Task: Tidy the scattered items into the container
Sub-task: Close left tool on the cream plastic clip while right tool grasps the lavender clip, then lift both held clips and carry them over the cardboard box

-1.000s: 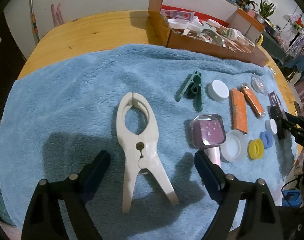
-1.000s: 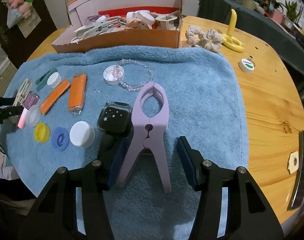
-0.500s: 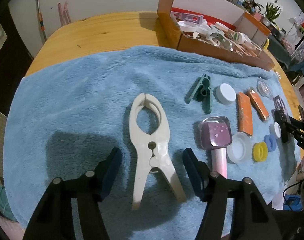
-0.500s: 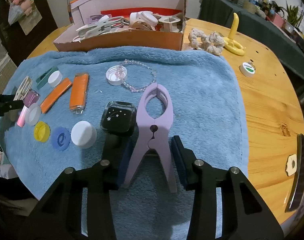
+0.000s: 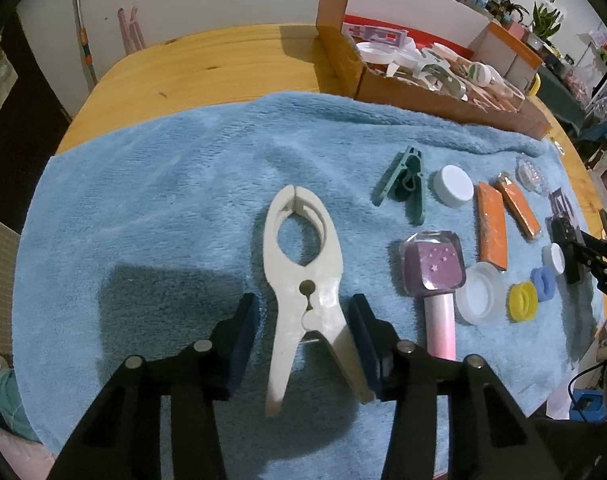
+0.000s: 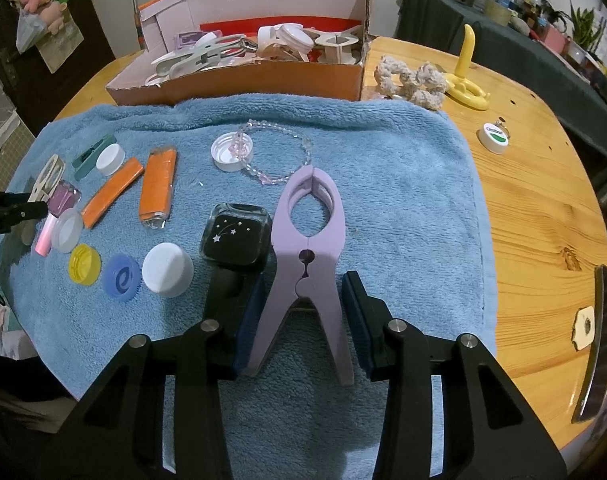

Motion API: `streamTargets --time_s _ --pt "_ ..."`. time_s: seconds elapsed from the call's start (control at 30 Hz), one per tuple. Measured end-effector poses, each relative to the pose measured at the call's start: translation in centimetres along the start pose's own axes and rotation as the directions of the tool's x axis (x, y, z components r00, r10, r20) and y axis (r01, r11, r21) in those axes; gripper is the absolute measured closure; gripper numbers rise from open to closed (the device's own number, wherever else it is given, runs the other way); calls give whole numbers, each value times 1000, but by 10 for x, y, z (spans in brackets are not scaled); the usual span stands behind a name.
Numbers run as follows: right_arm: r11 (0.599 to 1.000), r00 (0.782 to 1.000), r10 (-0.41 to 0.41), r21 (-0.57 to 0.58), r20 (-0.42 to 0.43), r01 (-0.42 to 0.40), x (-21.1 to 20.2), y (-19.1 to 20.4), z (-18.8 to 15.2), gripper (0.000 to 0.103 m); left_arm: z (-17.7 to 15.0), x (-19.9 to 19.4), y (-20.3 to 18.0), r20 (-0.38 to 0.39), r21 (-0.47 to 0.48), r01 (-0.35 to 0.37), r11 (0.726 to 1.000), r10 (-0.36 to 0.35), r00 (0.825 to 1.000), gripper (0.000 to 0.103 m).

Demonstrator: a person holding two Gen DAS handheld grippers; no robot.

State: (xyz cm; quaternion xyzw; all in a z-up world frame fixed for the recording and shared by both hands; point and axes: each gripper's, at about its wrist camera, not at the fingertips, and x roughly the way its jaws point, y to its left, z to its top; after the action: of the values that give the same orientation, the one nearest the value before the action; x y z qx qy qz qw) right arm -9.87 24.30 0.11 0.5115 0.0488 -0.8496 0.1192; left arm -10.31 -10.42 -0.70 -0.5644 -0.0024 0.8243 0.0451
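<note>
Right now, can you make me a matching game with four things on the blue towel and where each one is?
Things:
1. white clamp
2. purple clamp
3. bead bracelet
4. yellow cap

Places:
A. draped over an upturned white lid
B. between the right gripper's jaws
C. beside the blue cap
D. between the left gripper's jaws

Pairs: 1-D, 2-B, 3-A, 4-C
</note>
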Motion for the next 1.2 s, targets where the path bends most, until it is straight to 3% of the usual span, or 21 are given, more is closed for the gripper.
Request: streamTargets --time_s 0.13,1.2 --pt "1000 1000 -9 -10 3 9 -1 1 0 66 1 0 2 2 -12 3 1000 -3 1000 64" --pt "999 996 -42 -19 76 43 -12 2 -1 67 1 -14 0 76 -18 38 999 -36 996 65"
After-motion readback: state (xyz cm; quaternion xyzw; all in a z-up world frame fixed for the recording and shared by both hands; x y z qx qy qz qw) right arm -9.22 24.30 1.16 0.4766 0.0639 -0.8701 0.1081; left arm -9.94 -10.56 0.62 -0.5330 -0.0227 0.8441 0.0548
